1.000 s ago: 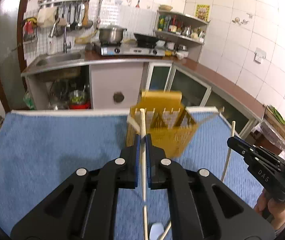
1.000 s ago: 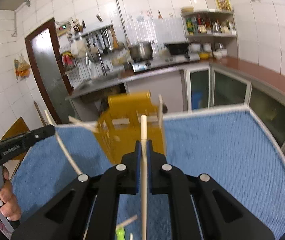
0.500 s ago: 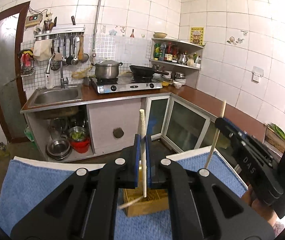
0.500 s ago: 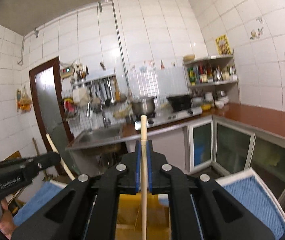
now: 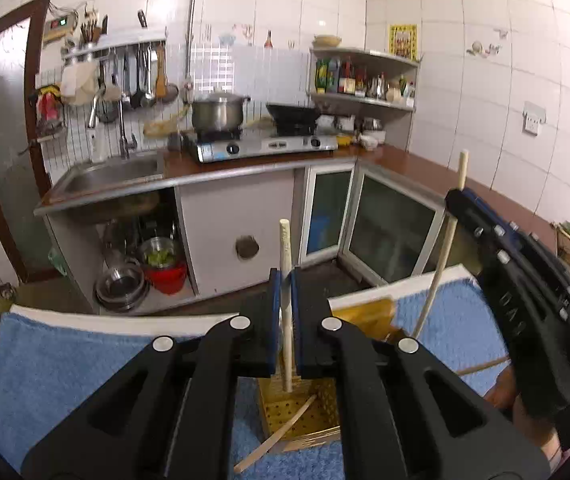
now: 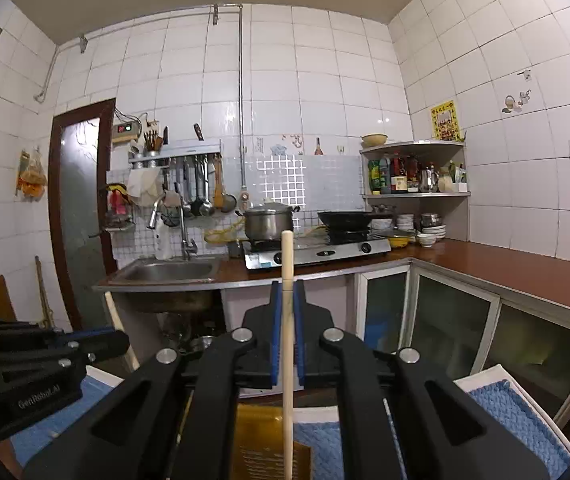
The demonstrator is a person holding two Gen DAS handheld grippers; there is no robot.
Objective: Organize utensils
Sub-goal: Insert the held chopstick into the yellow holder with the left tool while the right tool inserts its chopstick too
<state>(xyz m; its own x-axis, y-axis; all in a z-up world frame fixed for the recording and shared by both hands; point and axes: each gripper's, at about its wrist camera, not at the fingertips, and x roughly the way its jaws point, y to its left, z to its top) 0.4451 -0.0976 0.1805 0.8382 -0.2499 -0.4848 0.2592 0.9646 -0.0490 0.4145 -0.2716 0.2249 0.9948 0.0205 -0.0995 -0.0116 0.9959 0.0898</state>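
My left gripper (image 5: pixel 283 280) is shut on a pale wooden chopstick (image 5: pixel 286 320) that stands upright, its lower end reaching down into the yellow perforated utensil basket (image 5: pixel 299 412) on the blue towel (image 5: pixel 65 364). Another chopstick (image 5: pixel 277 440) leans out of the basket. My right gripper (image 6: pixel 287 292) is shut on a second upright chopstick (image 6: pixel 287 340), above the yellow basket (image 6: pixel 261 432). That gripper also shows at the right in the left wrist view (image 5: pixel 455 196), with its chopstick (image 5: pixel 441 268) slanting down beside the basket. The left gripper (image 6: pixel 119 342) appears at the left in the right wrist view.
Beyond the table stands a kitchen counter with a sink (image 5: pixel 113 172), a gas stove (image 5: pixel 261 146) bearing a pot and a wok, and glass-door cabinets (image 5: pixel 389 232). Bowls sit under the sink (image 5: pixel 125 284). A hand (image 5: pixel 533 420) holds the right gripper.
Both grippers rose and tilted upward with their chopsticks, so the basket slid from mid-view down under the jaws. The left chopstick's lower end now stands inside the basket.
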